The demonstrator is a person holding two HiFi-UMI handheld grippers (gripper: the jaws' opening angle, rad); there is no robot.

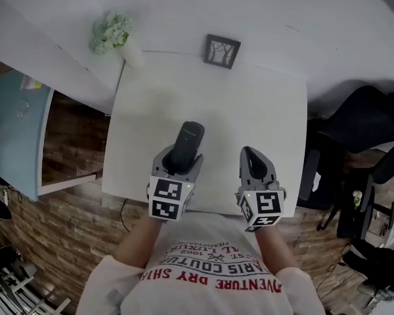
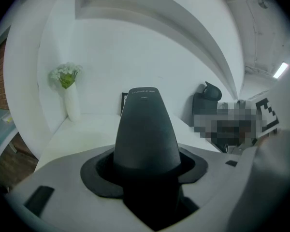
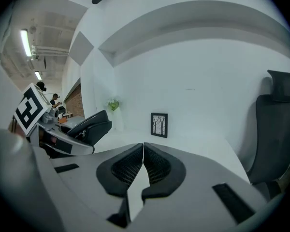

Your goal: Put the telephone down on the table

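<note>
Black telephone (image 2: pixel 146 129) is clamped between the left gripper's (image 1: pixel 177 168) jaws, its nose poking out past the pads, lower centre of the head view. Right gripper (image 3: pixel 141 166) just beside it has its jaws together with nothing in them. Both hang over the near edge of the white table (image 1: pixel 249 104). The right gripper view shows the phone tilted and, I'd say, clear of the tabletop. Vase of flowers (image 1: pixel 118 38) is upper left and a small picture frame (image 1: pixel 222 50) top centre, both well apart from it. Phone is in hand, not set down. Left to do: lower it onto the bare surface, release.
</note>
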